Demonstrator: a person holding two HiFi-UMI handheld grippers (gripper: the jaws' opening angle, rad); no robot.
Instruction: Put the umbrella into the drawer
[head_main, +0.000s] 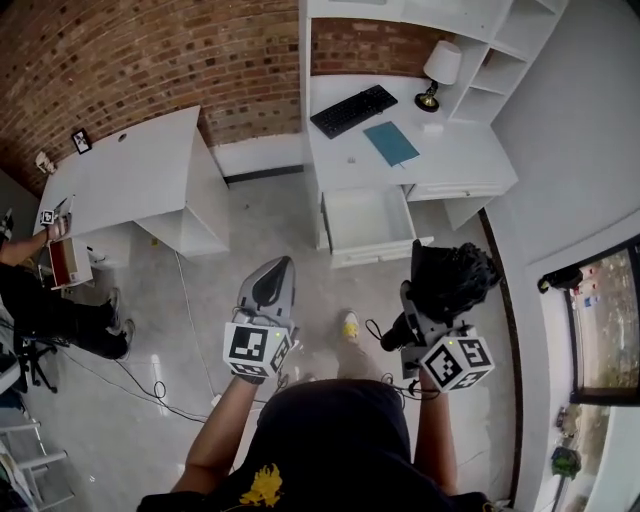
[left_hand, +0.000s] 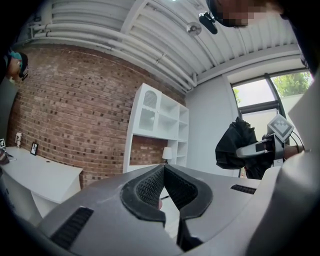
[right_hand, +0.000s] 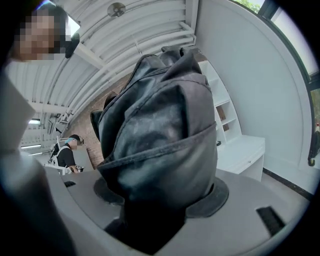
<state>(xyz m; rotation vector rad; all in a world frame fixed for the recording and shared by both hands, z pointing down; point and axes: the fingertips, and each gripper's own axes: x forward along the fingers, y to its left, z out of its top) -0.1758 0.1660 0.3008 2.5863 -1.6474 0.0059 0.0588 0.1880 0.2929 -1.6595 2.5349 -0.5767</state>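
Note:
A black folded umbrella (head_main: 455, 272) is bunched between the jaws of my right gripper (head_main: 428, 300), which is shut on it; in the right gripper view the umbrella (right_hand: 160, 135) fills the middle and hides most of the pads (right_hand: 216, 196). My left gripper (head_main: 281, 268) is shut with nothing in it, its ribbed pads (left_hand: 150, 186) meeting at the tips. The umbrella (left_hand: 234, 145) also shows at the right of the left gripper view. Ahead, the white desk (head_main: 455, 155) has its drawer (head_main: 368, 222) pulled out and bare inside. Both grippers hover over the floor, short of the drawer.
On the desk lie a black keyboard (head_main: 353, 109) and a blue notebook (head_main: 391, 142), with a lamp (head_main: 440, 72) by the shelves. A second white table (head_main: 130, 170) stands at the left, a seated person (head_main: 45, 300) beside it. Cables (head_main: 160, 385) cross the floor.

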